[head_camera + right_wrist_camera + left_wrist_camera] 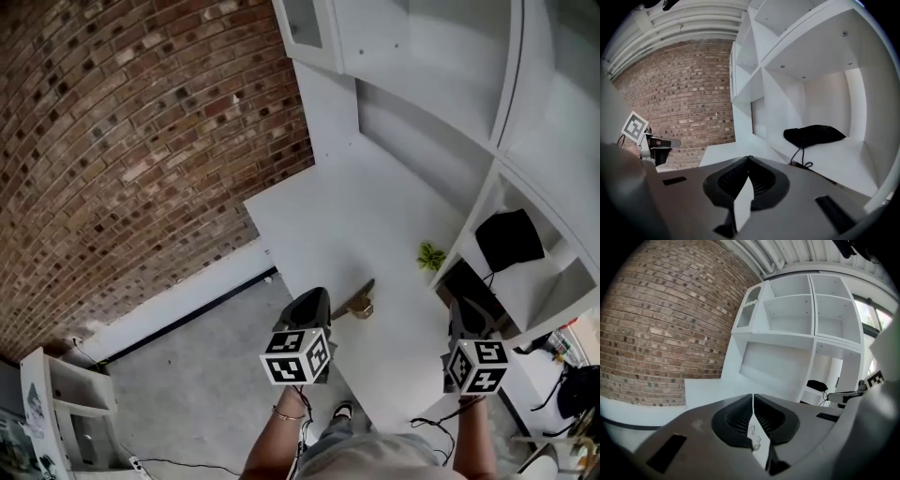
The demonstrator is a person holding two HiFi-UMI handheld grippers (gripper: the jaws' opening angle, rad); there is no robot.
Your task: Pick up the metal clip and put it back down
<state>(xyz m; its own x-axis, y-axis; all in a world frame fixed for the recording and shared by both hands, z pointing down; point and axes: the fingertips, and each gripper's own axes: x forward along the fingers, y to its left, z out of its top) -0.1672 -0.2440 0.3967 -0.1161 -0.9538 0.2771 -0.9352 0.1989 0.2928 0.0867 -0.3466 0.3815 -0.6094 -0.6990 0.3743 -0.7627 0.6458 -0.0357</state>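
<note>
Head view: the metal clip [359,306] lies on the white table [375,216] near its front edge, just beside the left gripper [307,302]. Left gripper clenched, empty; right gripper [466,317] clenched too, nothing between its jaws.

Office-like room — brick wall [141,141], white shelving [441,103], desk [356,216].

Two hand-held grippers [312,298] [466,311], one metal clip [357,305], one green plant [430,255], one black pouch [509,239], one table [356,211]
</note>
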